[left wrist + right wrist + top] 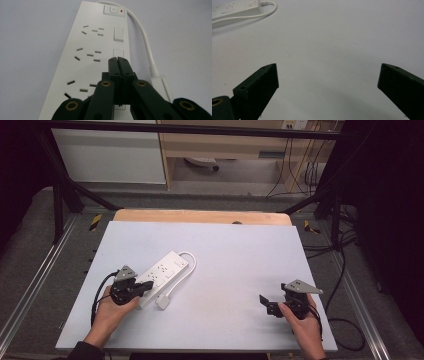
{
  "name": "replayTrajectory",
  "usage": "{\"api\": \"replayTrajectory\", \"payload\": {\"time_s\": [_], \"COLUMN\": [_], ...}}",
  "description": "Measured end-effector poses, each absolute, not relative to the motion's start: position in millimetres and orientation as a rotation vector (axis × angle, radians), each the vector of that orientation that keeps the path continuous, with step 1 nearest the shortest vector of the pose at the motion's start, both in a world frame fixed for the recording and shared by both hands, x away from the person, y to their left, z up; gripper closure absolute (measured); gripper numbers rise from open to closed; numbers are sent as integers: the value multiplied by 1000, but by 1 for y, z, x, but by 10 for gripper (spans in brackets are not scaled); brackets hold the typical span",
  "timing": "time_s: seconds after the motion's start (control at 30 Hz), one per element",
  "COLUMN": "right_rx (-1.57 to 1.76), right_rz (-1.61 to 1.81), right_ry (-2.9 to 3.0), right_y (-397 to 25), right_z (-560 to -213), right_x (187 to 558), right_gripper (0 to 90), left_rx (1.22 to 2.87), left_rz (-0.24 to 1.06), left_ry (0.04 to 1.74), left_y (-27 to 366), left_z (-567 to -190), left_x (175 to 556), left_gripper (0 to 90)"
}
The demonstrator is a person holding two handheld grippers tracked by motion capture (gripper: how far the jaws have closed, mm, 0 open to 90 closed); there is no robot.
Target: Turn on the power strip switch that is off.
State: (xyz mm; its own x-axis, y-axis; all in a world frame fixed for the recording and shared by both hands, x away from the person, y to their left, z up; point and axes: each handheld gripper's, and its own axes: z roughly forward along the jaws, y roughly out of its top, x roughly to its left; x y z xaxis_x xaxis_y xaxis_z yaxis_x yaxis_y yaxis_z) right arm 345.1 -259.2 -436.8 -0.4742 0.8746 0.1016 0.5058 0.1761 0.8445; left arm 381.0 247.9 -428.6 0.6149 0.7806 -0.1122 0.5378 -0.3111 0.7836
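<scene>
A white power strip (161, 272) lies slantwise on the pale table (225, 260), left of centre, with its white cord (187, 265) looping back to a plug (163, 301) beside its near end. My left gripper (147, 286) is shut and hovers over the strip's near end. In the left gripper view the closed tips (117, 60) rest over the strip (87, 52), just below a square switch (118, 34); a red light (121, 10) shows by the top button. My right gripper (265, 302) stands open over bare table at the right, nothing between its fingers (265, 77).
The strip's far end and cord (247, 11) show at the top left of the right gripper view. A wooden board edge (200, 216) runs along the table's far side. Metal frame rails and cables (345, 270) flank the table.
</scene>
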Motion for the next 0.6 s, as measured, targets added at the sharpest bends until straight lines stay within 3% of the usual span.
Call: {"api": "replayTrajectory", "payload": {"time_s": [0.6], "right_rx": [1303], "right_rz": [1220], "right_ry": [2054], "right_y": [-259], "right_z": [-437], "right_x": [345], "right_gripper": [38], "left_rx": [2030], "left_rz": [363], "left_ry": [1024], "left_y": [244], "left_z": [-432], "left_x": [380], "left_gripper": [900]}}
